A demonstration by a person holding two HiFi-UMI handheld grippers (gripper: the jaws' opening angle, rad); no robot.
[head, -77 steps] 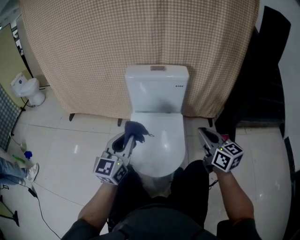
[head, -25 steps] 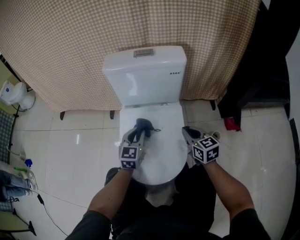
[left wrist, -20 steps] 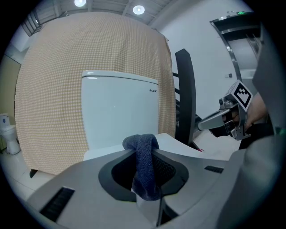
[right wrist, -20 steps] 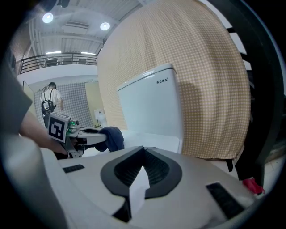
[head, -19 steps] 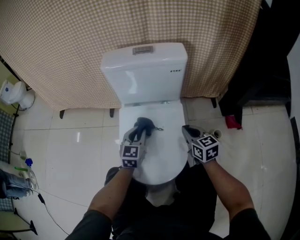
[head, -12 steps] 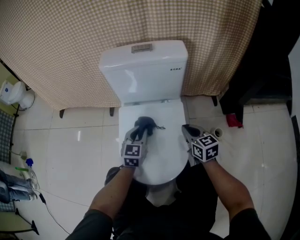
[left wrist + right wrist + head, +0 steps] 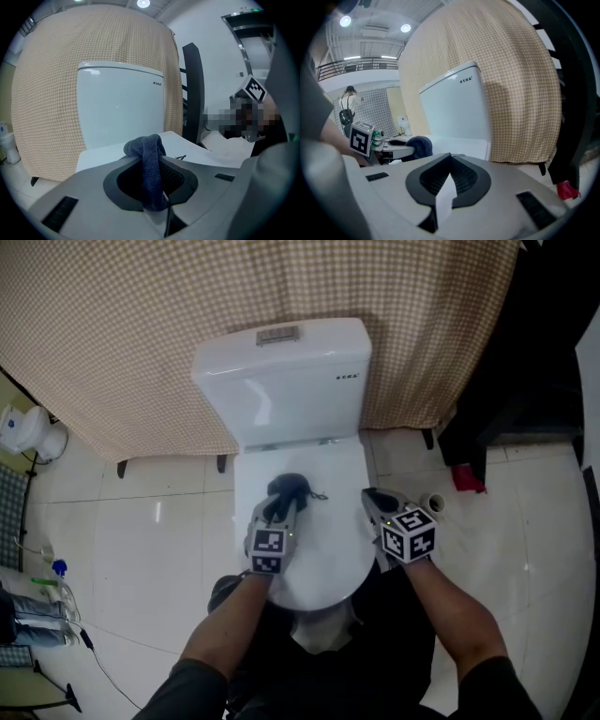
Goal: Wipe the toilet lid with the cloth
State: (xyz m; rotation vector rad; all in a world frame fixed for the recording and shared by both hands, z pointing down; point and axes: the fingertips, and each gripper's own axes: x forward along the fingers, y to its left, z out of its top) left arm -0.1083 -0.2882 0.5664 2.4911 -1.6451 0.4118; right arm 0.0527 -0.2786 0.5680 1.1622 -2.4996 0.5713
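The white toilet's lid [image 7: 323, 554] is closed, with the tank [image 7: 281, 381] behind it. A dark blue cloth [image 7: 288, 487] rests bunched on the rear left of the lid, and my left gripper [image 7: 280, 506] is shut on it. In the left gripper view the cloth [image 7: 146, 147] hangs between the jaws of that gripper [image 7: 152, 162]. My right gripper [image 7: 368, 496] is shut on nothing and hovers over the lid's right edge. From the right gripper view, this gripper [image 7: 449, 163] points at the tank [image 7: 454, 108], and the cloth [image 7: 419, 146] shows at the left.
A beige checked curtain [image 7: 141, 324] hangs behind the toilet. Black panels [image 7: 534, 352] stand at the right, with a red item [image 7: 467, 479] and a small roll [image 7: 433, 504] on the floor there. A small white toilet [image 7: 33, 432] and a blue bottle [image 7: 58, 568] sit far left.
Both grippers came in from beside the toilet to over the lid. In the last second the left gripper and cloth edged slightly right across the lid; the right gripper barely moved.
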